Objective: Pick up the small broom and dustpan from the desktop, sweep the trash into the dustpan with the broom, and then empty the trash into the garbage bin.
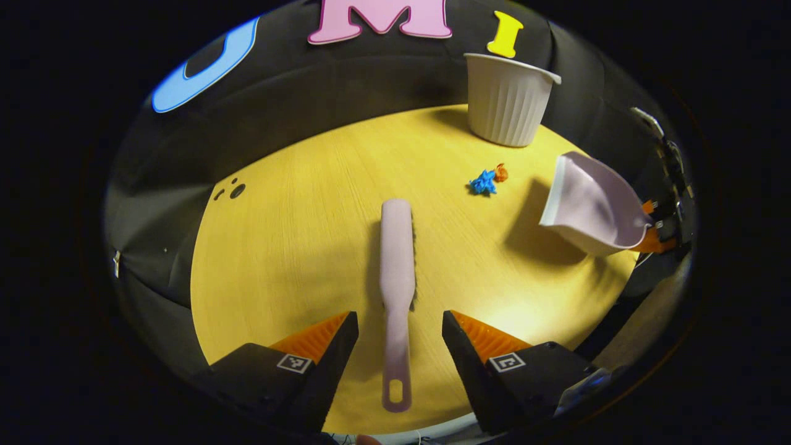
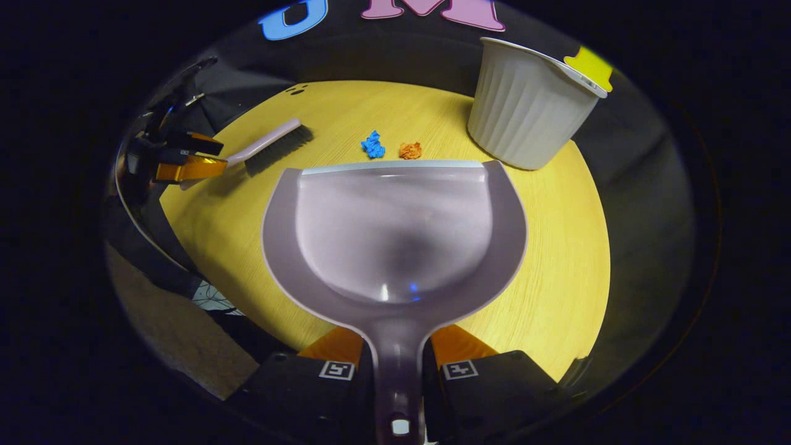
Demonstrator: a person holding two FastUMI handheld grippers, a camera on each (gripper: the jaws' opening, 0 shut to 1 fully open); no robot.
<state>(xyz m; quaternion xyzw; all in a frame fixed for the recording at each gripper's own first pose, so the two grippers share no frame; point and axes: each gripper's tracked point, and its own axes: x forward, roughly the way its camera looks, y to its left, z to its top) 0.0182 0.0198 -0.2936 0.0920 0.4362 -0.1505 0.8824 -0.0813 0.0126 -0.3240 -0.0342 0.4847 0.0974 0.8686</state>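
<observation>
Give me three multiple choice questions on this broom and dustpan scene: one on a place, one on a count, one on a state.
1. The broom lies:
A. on the table
B. in the bin
C. in the dustpan

2. Crumpled trash pieces on the table:
A. one
B. two
C. four

3. The right gripper is:
A. open
B. shut on the dustpan
C. shut on the broom

Answers:
1 A, it lies flat between the open left gripper's fingers.
2 B, a blue scrap and an orange scrap.
3 B, both fingers press the dustpan handle.

Yellow wooden table [image 1: 296, 247], black cloth wall [image 1: 371, 86]
</observation>
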